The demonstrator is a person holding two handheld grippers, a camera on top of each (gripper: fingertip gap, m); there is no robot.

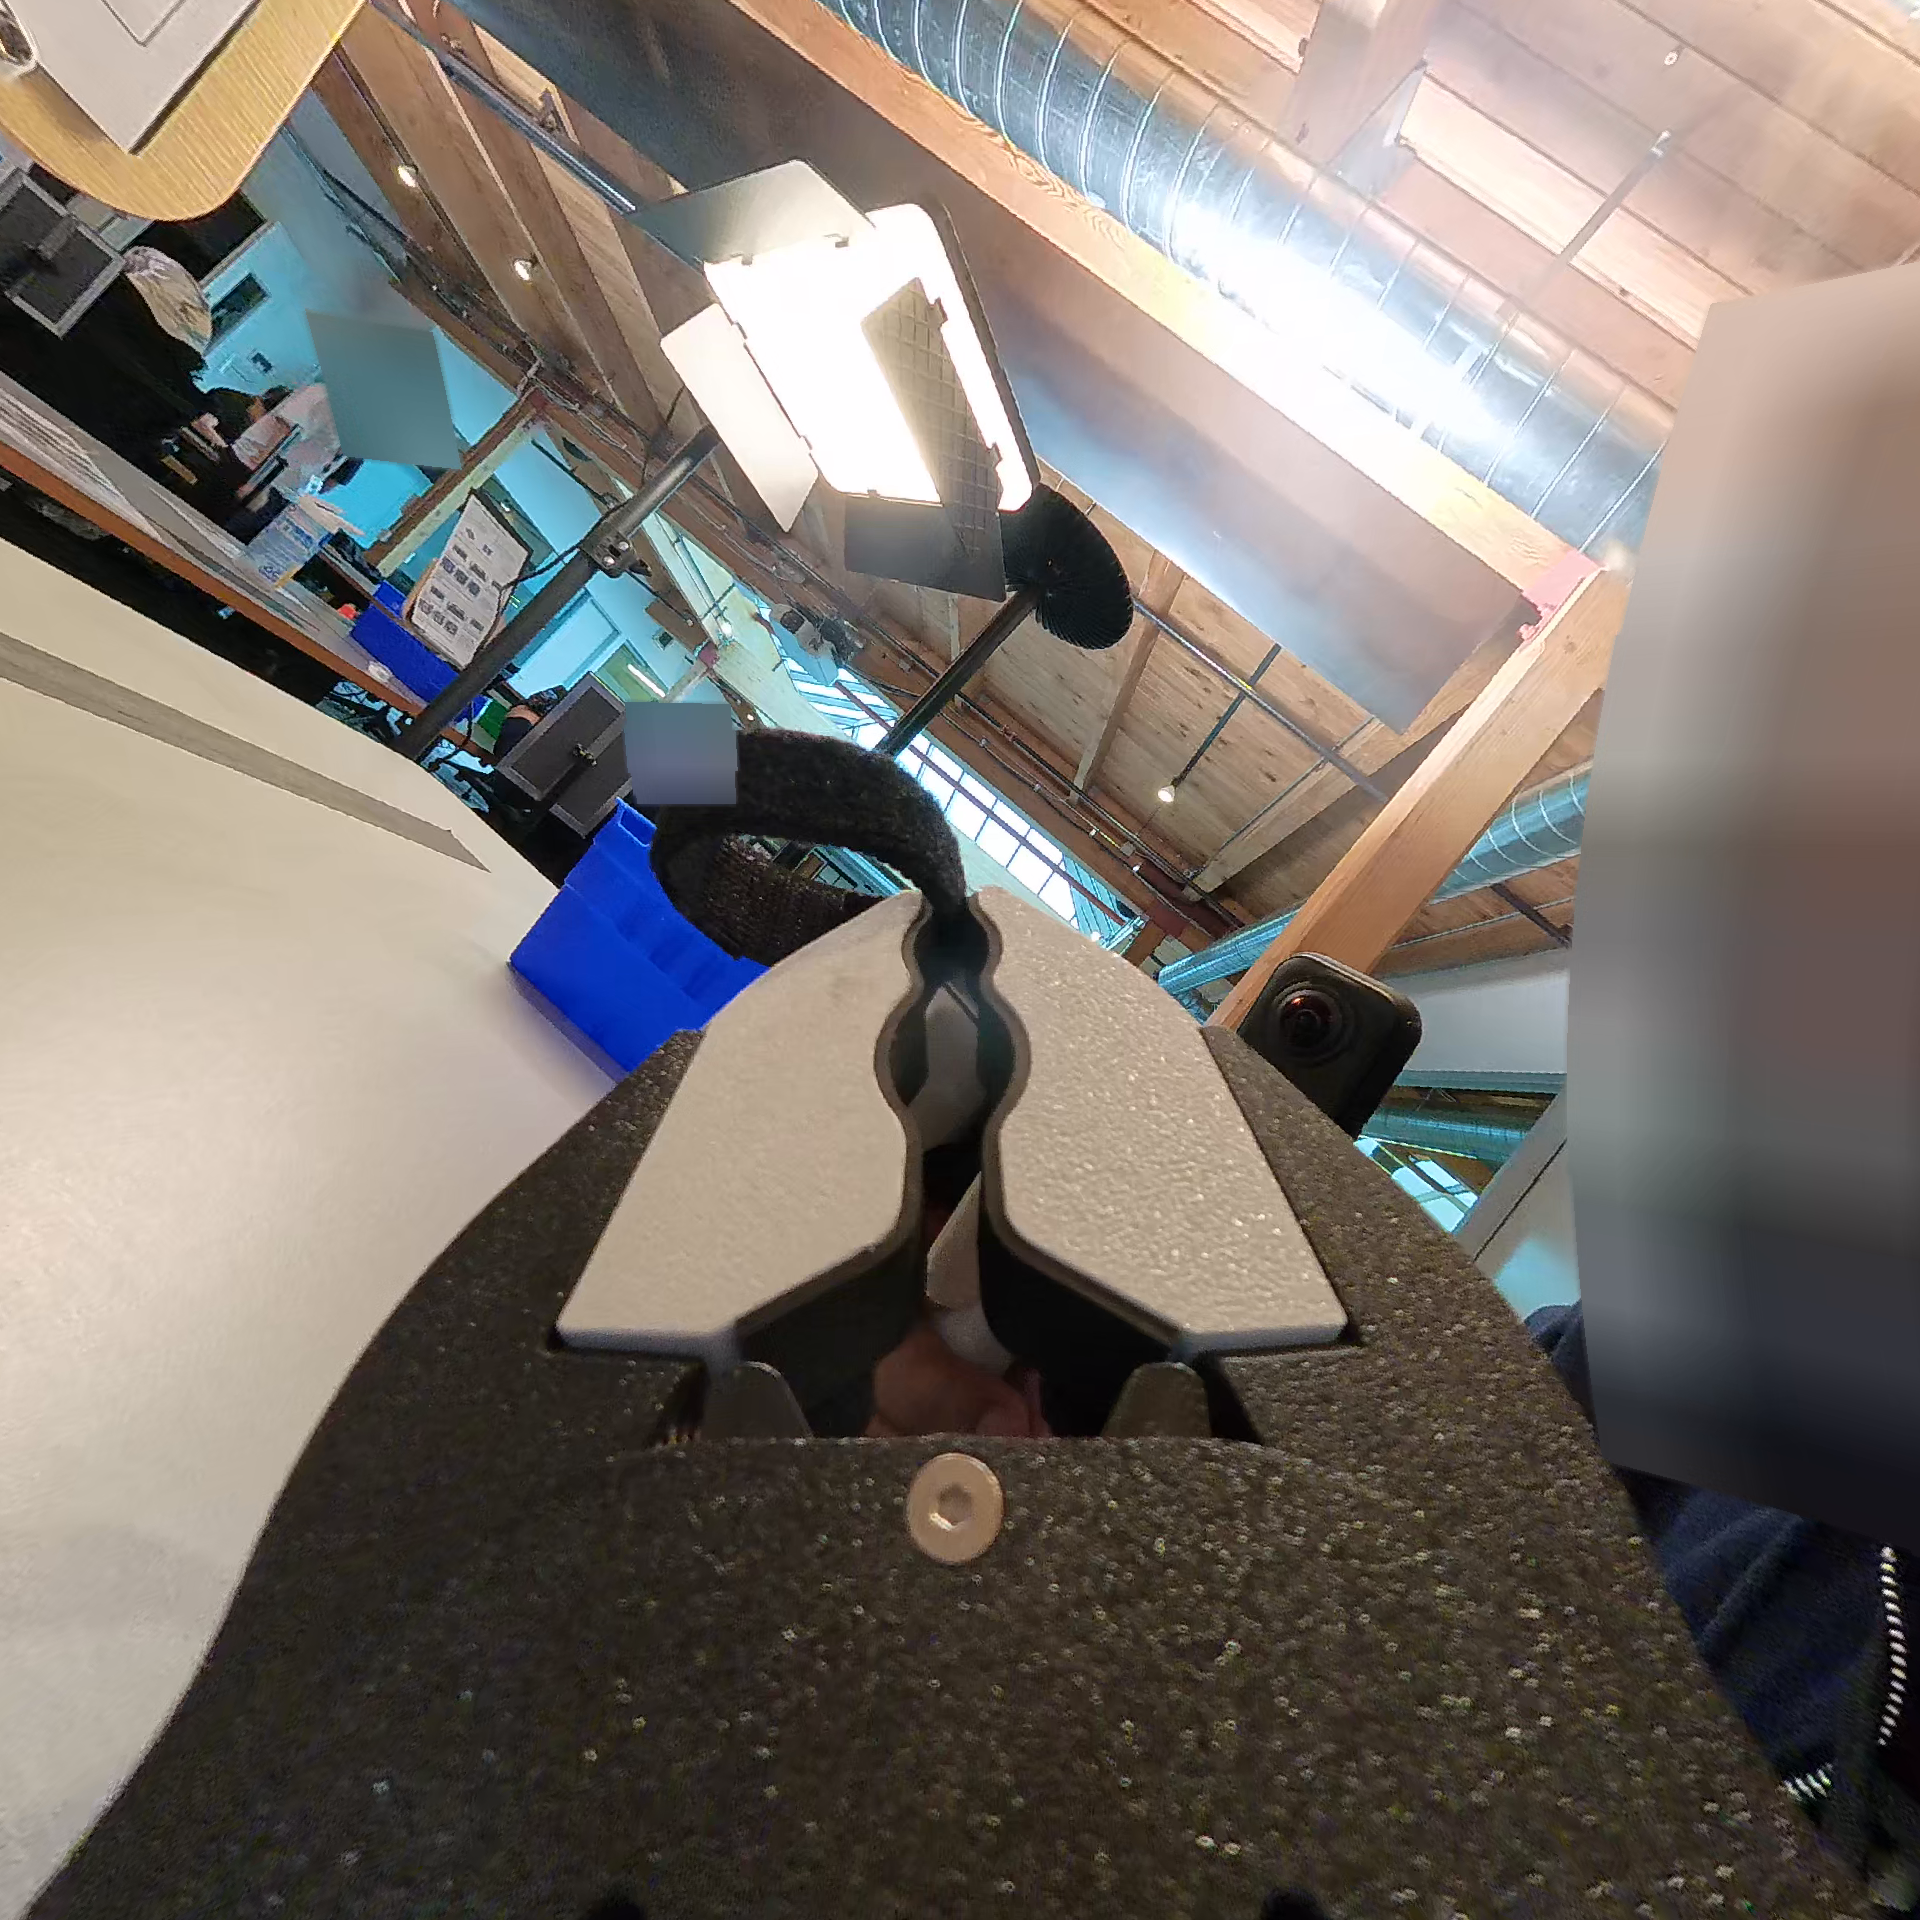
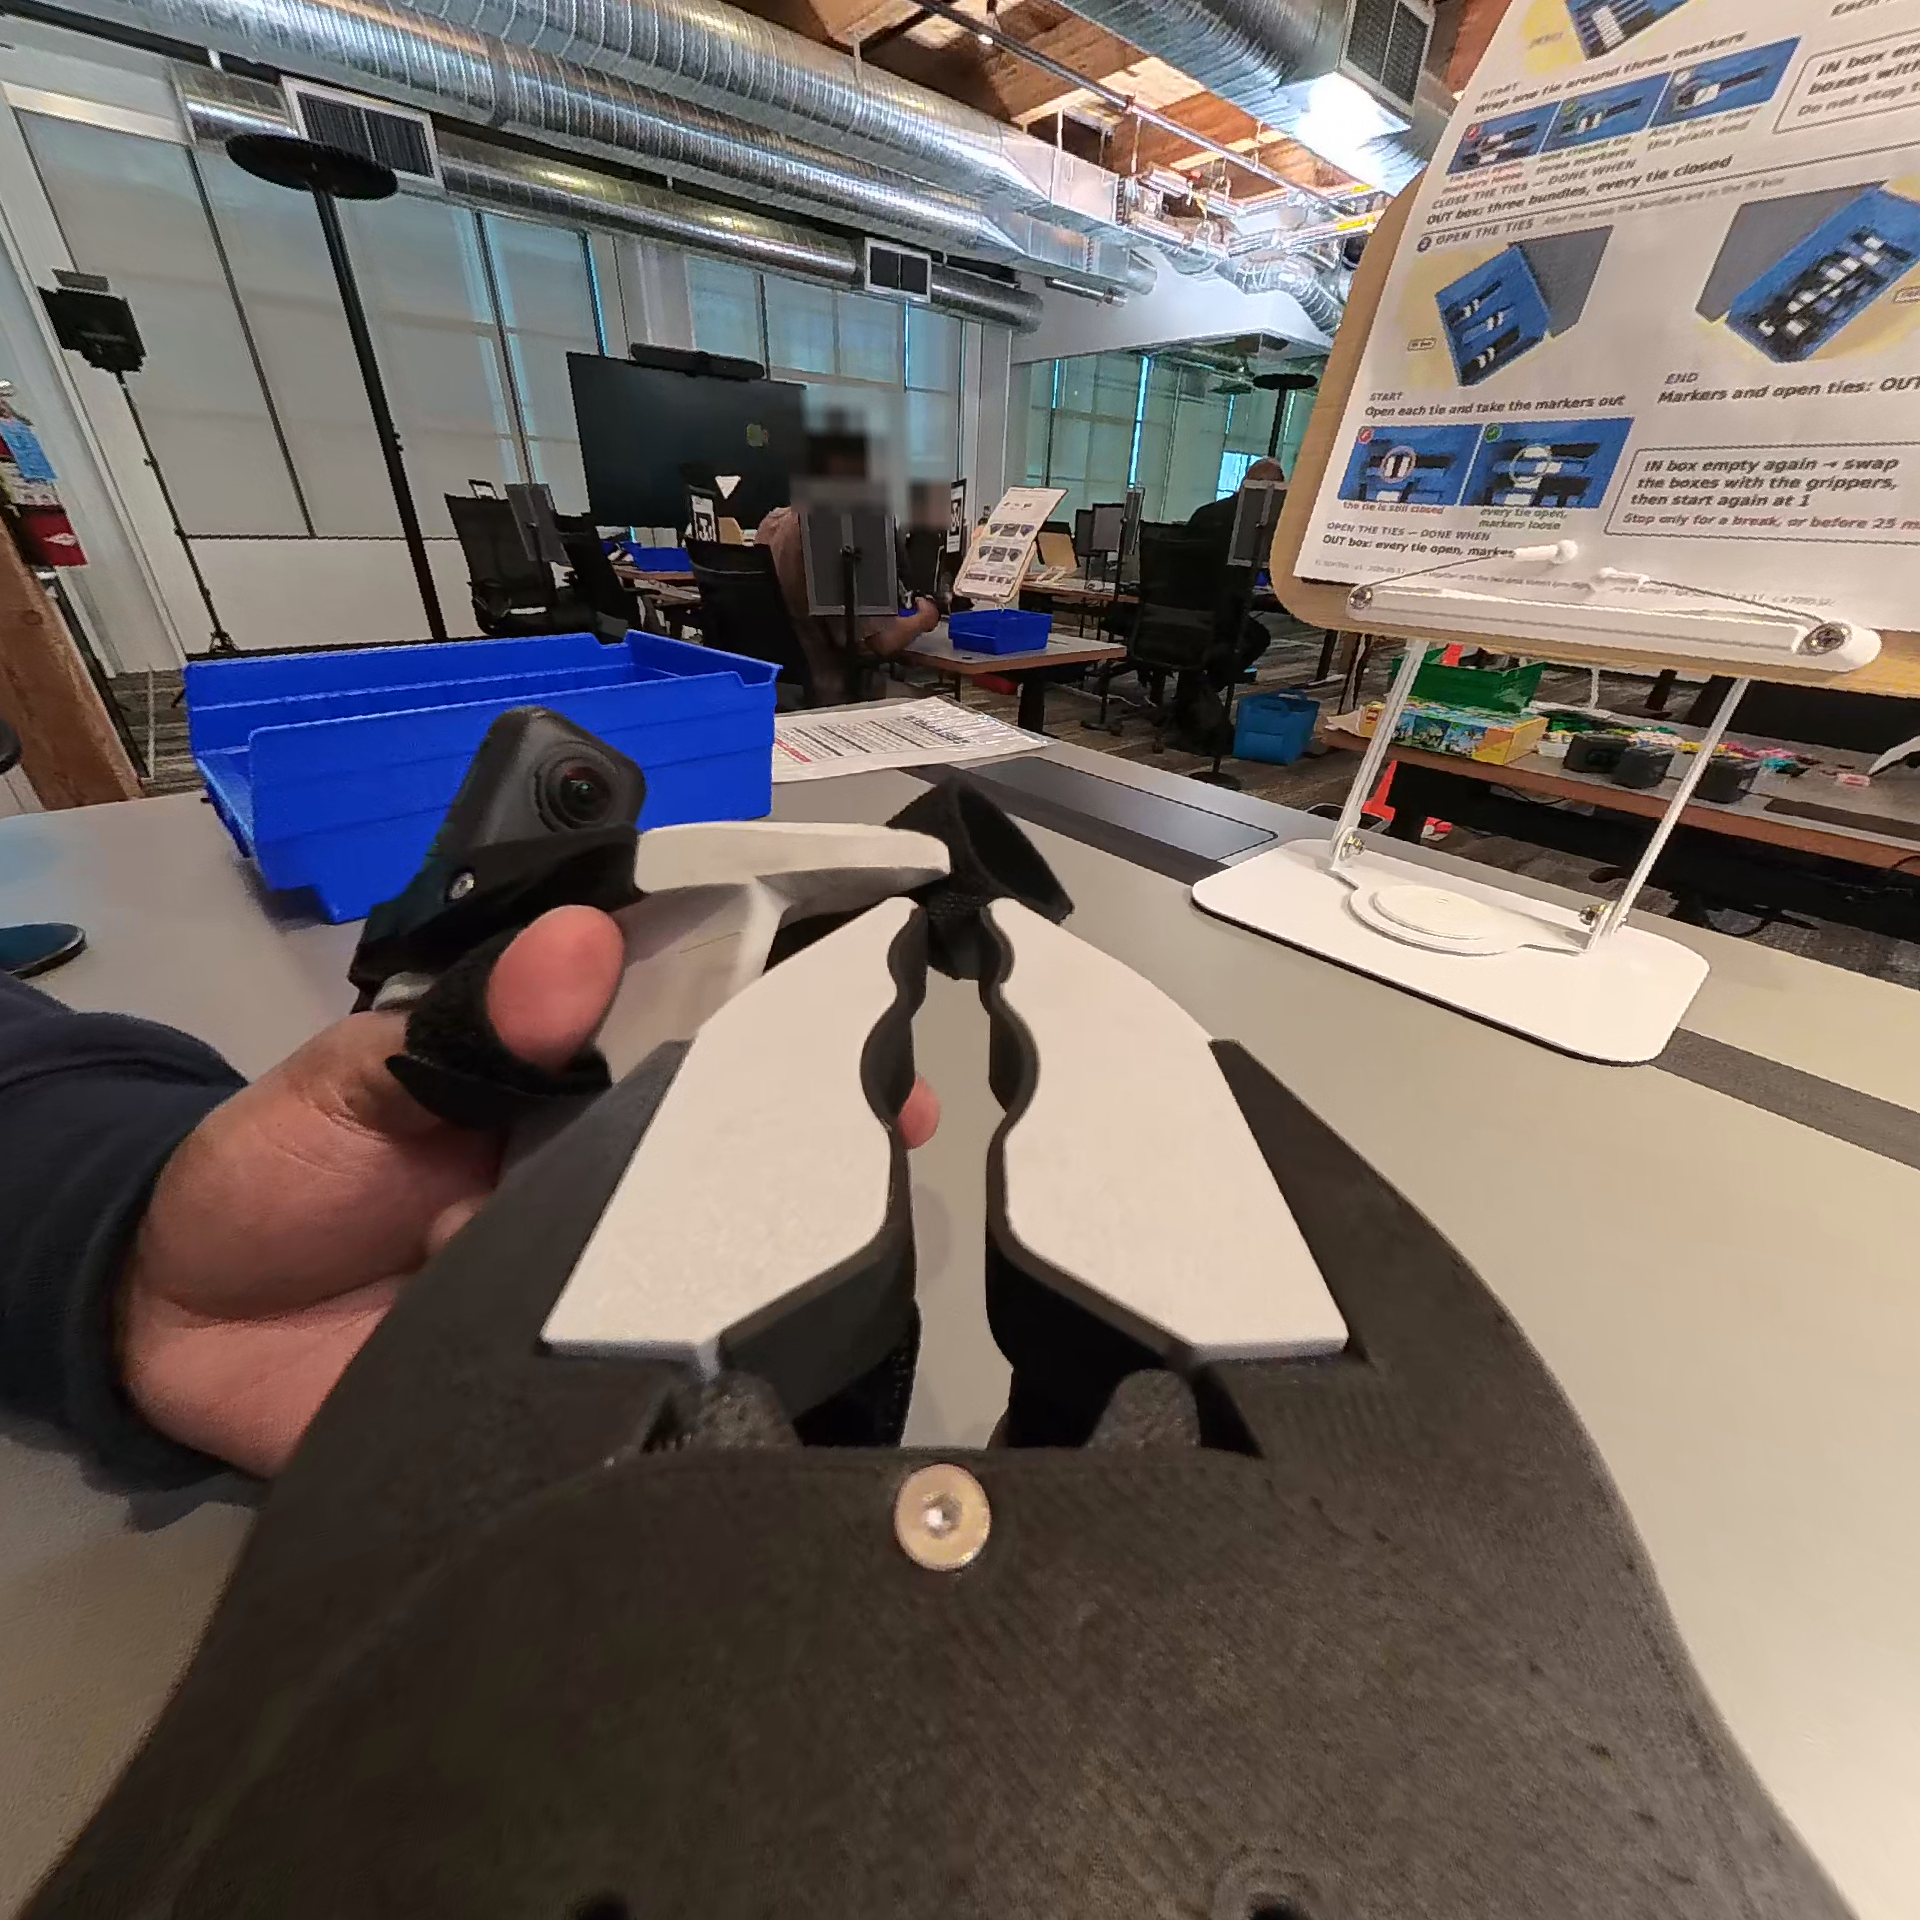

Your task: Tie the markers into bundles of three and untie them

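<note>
Nearest both lenses are the tongs, so I'll start there. Furthest left, a hand (image 2: 312, 1195) holds the left gripper (image 1: 951, 925) in front of the blue bin (image 2: 468, 748). Its tips are pressed together on the black fabric tie (image 1: 821, 790), which arches up in a loop above them. Right of the bin, the right gripper (image 2: 956, 925) is nearly closed, its tips pinching the same tie from the other side. The two sets of tips almost touch, above the table (image 2: 1558, 1247). I can't pick out any markers with certainty. A pale shape shows between the left tongs, but I can't tell what it is.

I judge the step to be working the tie itself, either opening it or readying it to wrap. To do it well I'd hold one end firm and draw the other away steadily, along the strip rather than across it, so neither pinch slips.

For room, the bin's front wall is close behind the grippers on the left. Well to the bin's right, the white document stand (image 2: 1455, 935) has a flat base edge to avoid. The open tabletop between the two is my safest place to pull.
</note>
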